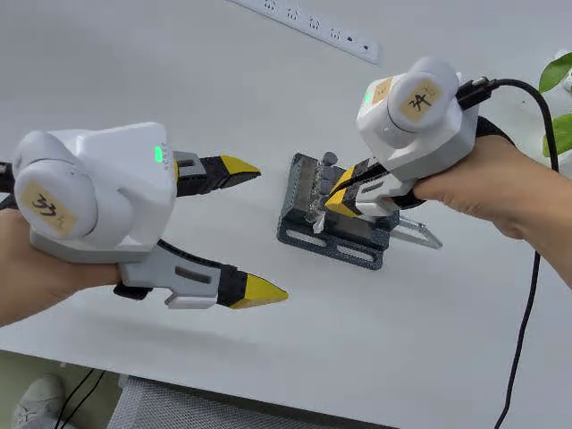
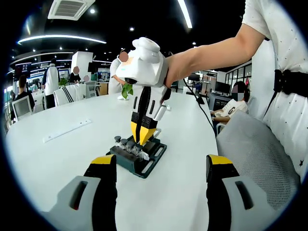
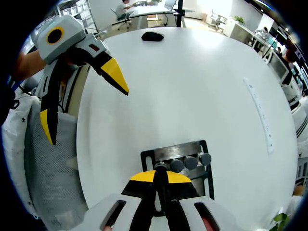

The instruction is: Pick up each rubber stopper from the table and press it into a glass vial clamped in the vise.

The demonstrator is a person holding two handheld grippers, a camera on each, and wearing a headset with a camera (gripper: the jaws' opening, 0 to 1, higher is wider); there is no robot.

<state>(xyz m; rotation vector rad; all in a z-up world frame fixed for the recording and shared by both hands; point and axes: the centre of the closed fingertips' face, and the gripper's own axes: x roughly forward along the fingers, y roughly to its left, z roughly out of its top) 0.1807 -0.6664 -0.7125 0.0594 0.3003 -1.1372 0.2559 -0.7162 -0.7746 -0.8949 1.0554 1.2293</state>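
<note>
Grey rubber stoppers (image 3: pixel 191 162), round-capped, sit in row along dark vise (image 1: pixel 308 234) (centre of frame, on white table (image 1: pixel 429 322)). Right gripper (image 1: pixel 331 206) over one end of row, jaws pressed together. Left gripper (image 1: pixel 273 231) at left, jaws spread wide, empty.

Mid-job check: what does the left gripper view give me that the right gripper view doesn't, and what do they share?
Left gripper view: the right tool side-on, jaws shut, tips down at the vise. Right gripper view: a top-down look at the row of grey stoppers beside its tips, plus the left tool, jaws open, held apart from the vise. Shared: the vise on the white table and the power strip.
</note>
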